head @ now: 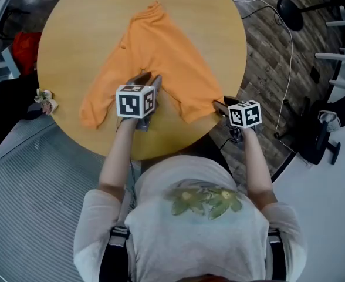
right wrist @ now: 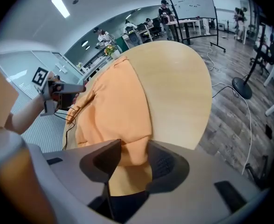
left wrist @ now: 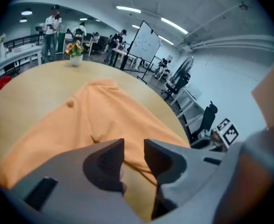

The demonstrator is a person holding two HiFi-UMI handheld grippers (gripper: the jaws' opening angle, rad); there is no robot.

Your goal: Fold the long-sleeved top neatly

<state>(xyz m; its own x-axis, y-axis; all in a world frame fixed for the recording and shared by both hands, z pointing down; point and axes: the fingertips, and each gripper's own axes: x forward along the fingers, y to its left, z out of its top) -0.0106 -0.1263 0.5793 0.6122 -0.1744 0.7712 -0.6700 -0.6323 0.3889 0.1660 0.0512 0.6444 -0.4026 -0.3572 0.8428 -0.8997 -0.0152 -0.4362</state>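
Note:
The orange long-sleeved top (head: 161,54) lies on the round wooden table (head: 73,28). It is narrow at the far end and spreads toward me into two lobes. My left gripper (head: 151,81) hovers over the middle of the near part. Its jaws stand apart, and the cloth (left wrist: 104,115) shows below them with nothing pinched in my left gripper (left wrist: 133,148). My right gripper (head: 219,106) is at the near right corner of the top, by the table's edge. In the right gripper view the cloth's end (right wrist: 127,139) lies loosely between the wide jaws of my right gripper (right wrist: 134,150).
A small flower vase (left wrist: 74,52) stands at the table's far side. A little dried flower (head: 45,100) lies at its left edge. On the floor are a red bag (head: 26,49), a cable (head: 287,69), a round stand base (head: 290,13) and a dark chair (head: 316,134).

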